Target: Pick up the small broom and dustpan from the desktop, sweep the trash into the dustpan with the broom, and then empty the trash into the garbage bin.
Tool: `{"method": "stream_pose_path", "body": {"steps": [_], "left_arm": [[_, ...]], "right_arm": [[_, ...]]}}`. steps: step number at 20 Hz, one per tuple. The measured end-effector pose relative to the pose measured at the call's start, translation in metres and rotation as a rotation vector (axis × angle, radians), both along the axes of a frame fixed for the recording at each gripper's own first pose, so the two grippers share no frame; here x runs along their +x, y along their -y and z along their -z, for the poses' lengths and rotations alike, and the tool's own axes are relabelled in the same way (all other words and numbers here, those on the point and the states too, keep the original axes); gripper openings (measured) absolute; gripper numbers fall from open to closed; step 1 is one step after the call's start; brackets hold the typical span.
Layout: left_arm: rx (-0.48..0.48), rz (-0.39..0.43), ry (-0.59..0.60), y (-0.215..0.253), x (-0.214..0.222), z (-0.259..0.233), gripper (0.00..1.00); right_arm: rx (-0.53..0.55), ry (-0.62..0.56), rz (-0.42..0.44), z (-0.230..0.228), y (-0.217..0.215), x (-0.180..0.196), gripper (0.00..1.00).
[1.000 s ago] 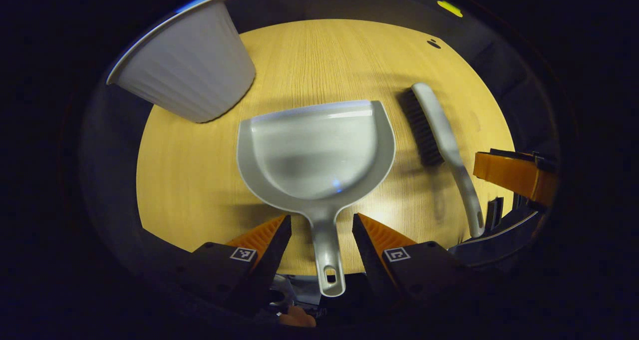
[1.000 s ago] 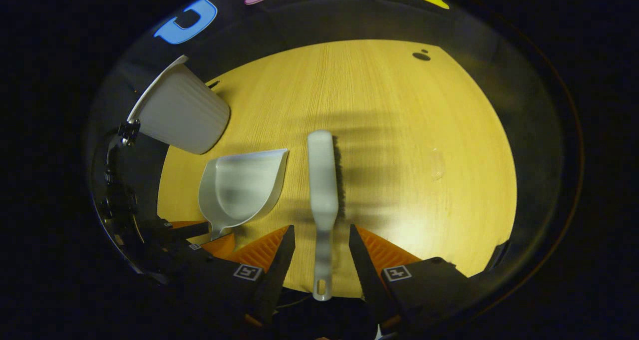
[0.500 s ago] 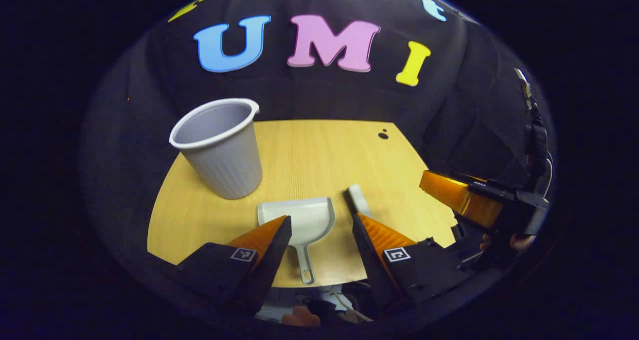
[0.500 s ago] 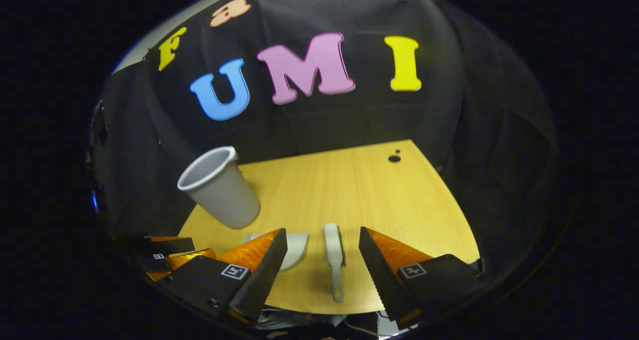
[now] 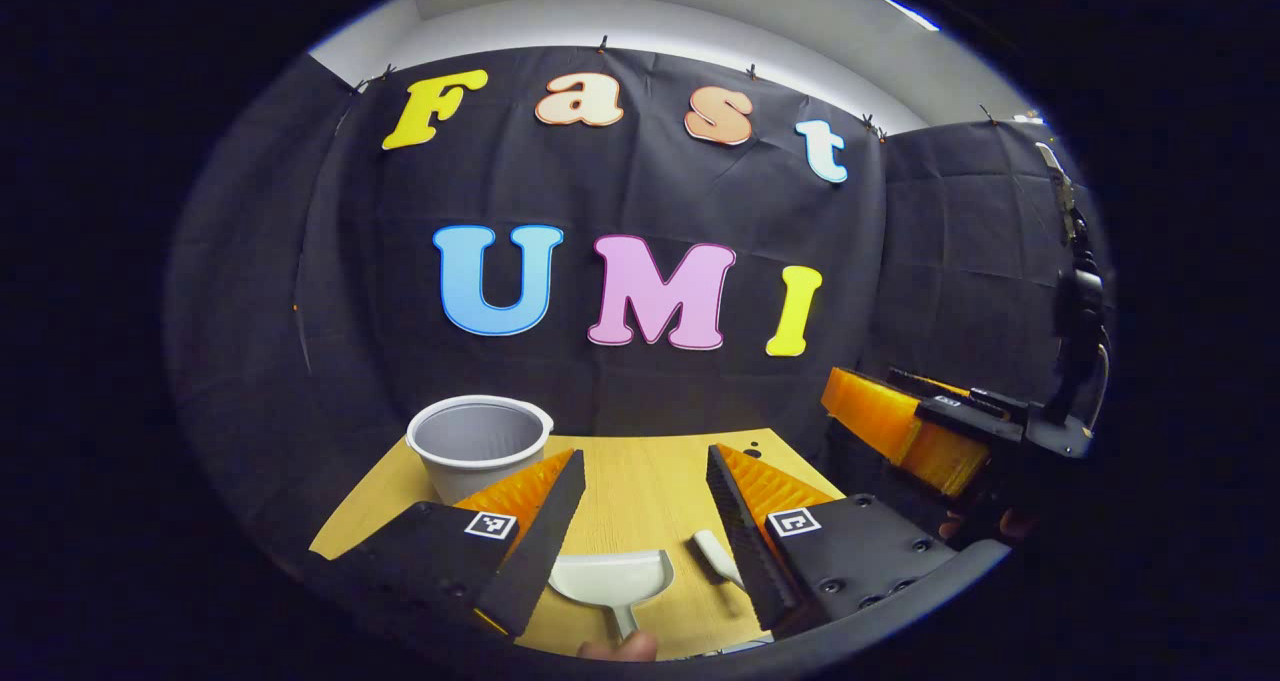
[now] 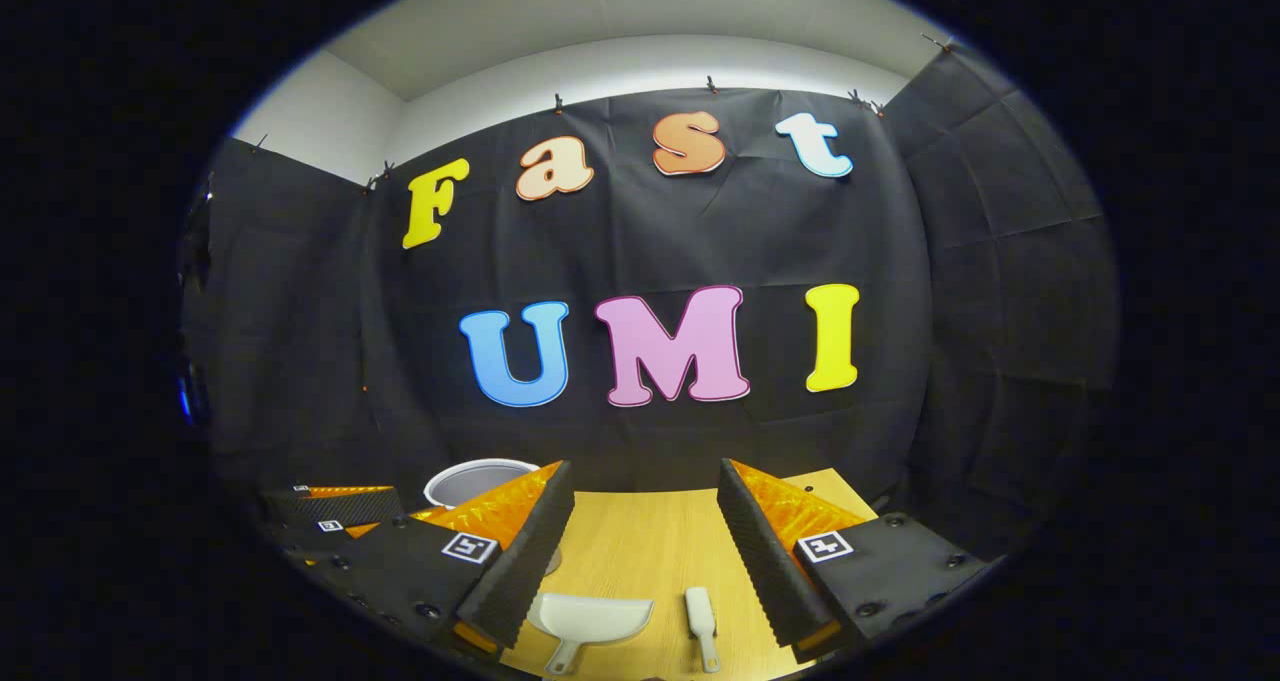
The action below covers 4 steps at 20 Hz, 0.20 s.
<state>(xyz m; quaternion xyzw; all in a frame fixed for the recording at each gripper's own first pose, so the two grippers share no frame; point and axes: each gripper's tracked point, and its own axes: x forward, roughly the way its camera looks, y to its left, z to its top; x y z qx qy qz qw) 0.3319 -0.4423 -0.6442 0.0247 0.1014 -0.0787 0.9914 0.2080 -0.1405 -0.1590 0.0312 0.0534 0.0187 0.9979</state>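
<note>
Both grippers' fingers spread wide, empty, above dustpan (image 5: 610,579), broom (image 6: 700,611), bin (image 5: 478,445).

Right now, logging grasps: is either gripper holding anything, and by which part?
Nothing. Both grippers are open; dustpan and broom lie on the desktop.

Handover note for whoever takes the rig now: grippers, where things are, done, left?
Left gripper: jaws open, empty, held above the desk.
Right gripper: jaws open, empty, also above the desk.
Dustpan and small broom lie side by side on the desk near the front edge, ungrasped. Garbage bin stands upright at back left.
Done: nothing visible.
Left: grasp both tools, sweep, empty into bin. No trash discernible.
</note>
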Motion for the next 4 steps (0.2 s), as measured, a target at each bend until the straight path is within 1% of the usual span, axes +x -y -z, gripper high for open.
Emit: {"method": "stream_pose_path", "body": {"steps": [2, 3, 4], "left_arm": [[-0.034, -0.029, 0.055, -0.0052, -0.0007, -0.0119, 0.74], [-0.044, -0.04, 0.072, -0.0037, 0.0004, -0.0102, 0.73], [-0.05, -0.045, 0.076, -0.0026, 0.0, -0.0073, 0.73]], "right_arm": [[-0.01, 0.006, 0.013, -0.0011, -0.0003, 0.0033, 0.93], [-0.005, 0.005, 0.017, -0.0005, -0.0002, 0.004, 0.93], [0.0, 0.005, 0.024, 0.0002, 0.0003, 0.0044, 0.88]]}}
